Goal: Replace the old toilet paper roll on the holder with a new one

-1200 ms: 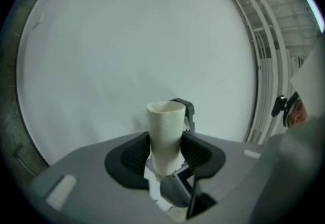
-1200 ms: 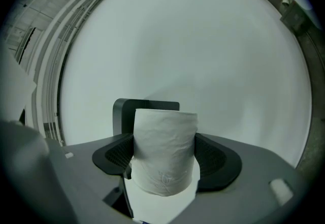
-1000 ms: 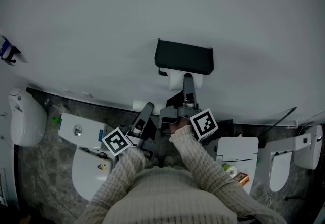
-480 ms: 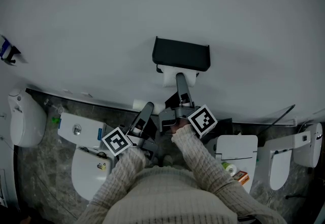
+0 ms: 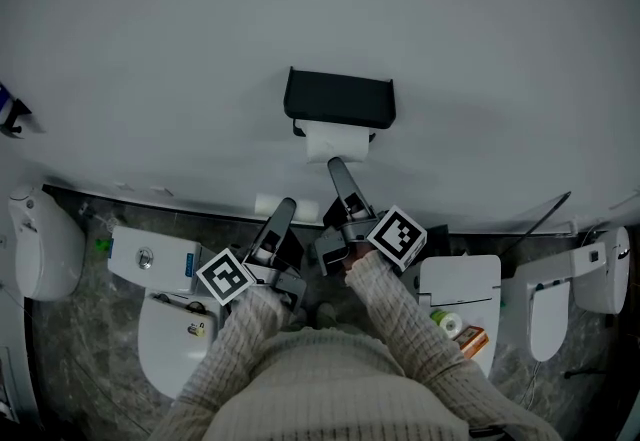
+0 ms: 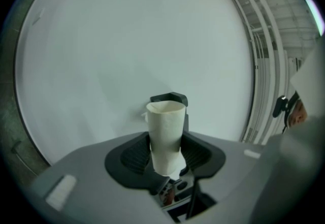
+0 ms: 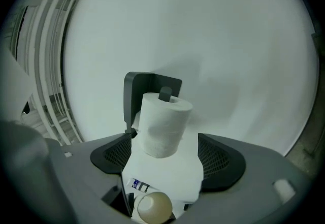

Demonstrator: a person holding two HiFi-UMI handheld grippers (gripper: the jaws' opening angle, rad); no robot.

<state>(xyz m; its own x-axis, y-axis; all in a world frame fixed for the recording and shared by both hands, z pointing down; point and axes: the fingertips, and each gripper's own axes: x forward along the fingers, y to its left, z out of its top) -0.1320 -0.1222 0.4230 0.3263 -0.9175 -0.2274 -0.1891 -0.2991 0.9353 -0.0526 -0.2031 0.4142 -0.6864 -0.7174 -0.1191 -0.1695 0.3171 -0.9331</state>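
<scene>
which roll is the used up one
The bare cardboard tube pinched in the left gripper; the other roll sits full of white paper on the black holder.

Left gripper (image 5: 283,209): below and left of the holder (image 5: 340,97), jaws clamped on a cardboard tube (image 6: 166,134). Right gripper (image 5: 336,169): just beneath the holder, jaws wide, just been opening, pads pressing on nothing.

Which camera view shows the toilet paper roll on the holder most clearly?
The right gripper view: the roll stands large and central on the black holder. The head view shows it small; in the left gripper view the cardboard tube hides nearly all of it.
</scene>
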